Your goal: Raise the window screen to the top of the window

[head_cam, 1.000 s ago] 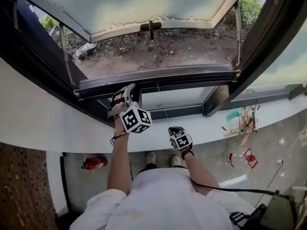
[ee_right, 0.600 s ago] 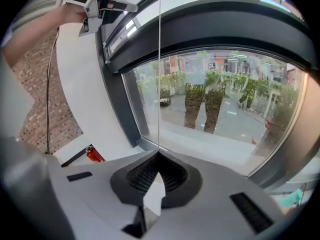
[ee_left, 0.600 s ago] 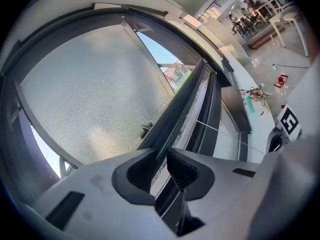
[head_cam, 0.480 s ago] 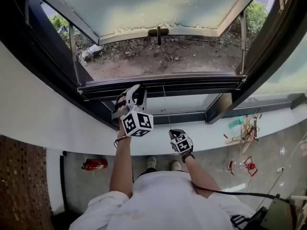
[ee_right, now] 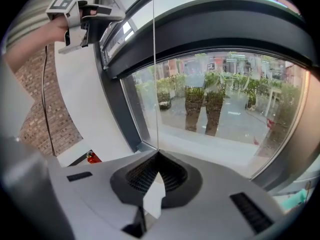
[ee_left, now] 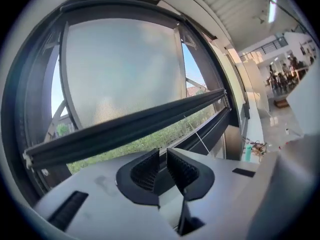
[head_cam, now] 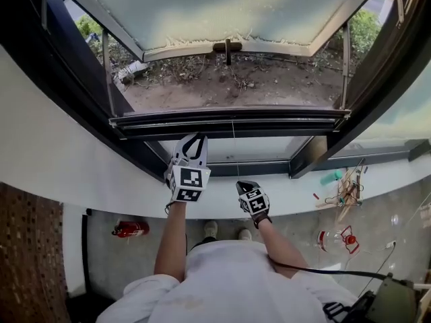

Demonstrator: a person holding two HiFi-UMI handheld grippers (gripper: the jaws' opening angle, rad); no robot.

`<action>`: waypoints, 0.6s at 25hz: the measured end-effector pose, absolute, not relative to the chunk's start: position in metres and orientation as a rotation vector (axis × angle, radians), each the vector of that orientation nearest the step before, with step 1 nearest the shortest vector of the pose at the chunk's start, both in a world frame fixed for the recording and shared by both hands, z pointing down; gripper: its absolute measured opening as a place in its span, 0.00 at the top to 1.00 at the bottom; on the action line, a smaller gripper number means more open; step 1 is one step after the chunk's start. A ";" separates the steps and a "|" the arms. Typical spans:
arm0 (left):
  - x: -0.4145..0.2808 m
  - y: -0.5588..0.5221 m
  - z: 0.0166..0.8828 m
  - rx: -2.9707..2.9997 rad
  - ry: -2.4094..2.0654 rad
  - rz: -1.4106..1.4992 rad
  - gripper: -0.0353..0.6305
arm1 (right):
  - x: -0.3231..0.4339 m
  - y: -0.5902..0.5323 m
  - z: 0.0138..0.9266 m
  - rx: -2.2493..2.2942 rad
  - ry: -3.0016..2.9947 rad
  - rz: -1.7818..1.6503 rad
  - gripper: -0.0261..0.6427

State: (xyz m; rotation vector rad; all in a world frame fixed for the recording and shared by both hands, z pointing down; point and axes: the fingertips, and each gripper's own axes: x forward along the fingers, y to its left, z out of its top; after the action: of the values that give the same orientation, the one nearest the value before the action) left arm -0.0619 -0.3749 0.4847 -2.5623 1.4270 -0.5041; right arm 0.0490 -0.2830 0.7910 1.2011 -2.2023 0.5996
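The window screen's dark bottom bar point(head_cam: 229, 121) spans the frame low in the opening; in the left gripper view the bar point(ee_left: 125, 126) slants across just beyond my jaws. A thin pull cord point(ee_right: 154, 74) drops from it. My right gripper point(head_cam: 244, 183) sits below the bar over the white sill, shut on that cord point(head_cam: 234, 134); its pads point(ee_right: 159, 156) meet where the cord enters. My left gripper point(head_cam: 194, 140) points up at the bar's left part, a little short of it. Its jaws point(ee_left: 163, 156) stand a narrow gap apart with nothing between them. The left gripper point(ee_right: 107, 15) also shows in the right gripper view.
An outward-swung frosted sash with a handle point(head_cam: 227, 46) hangs above bare ground outside. Fixed glass point(head_cam: 249, 147) sits under the bar. A white sill point(head_cam: 94, 180) curves below. On the floor lie a red fire extinguisher point(head_cam: 131, 229) and clutter point(head_cam: 343, 180) at the right.
My left gripper has rolled about its own axis, so its marker cube faces differently, and has shifted slightly right under the bar. The right gripper has stayed shut on the cord.
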 end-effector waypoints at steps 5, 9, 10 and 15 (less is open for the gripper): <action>-0.068 -0.367 0.489 -2.658 1.471 -0.443 0.89 | 0.041 -0.294 0.776 1.219 -2.234 0.529 0.96; -0.073 -0.364 0.489 -2.691 1.524 -0.374 0.95 | 0.039 -0.306 0.760 1.263 -2.243 0.393 0.96; -0.075 -0.364 0.490 -2.696 1.543 -0.359 0.95 | 0.038 -0.307 0.757 1.271 -2.244 0.365 0.96; -0.082 -0.363 0.496 -2.719 1.601 -0.326 0.94 | 0.030 -0.313 0.752 1.249 -2.221 0.192 0.96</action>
State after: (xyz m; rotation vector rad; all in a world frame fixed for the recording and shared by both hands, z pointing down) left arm -0.0822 -0.3633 0.4957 -2.7189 1.6005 -0.3256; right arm 0.0304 -0.3132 0.7515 1.2490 -2.2207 0.1916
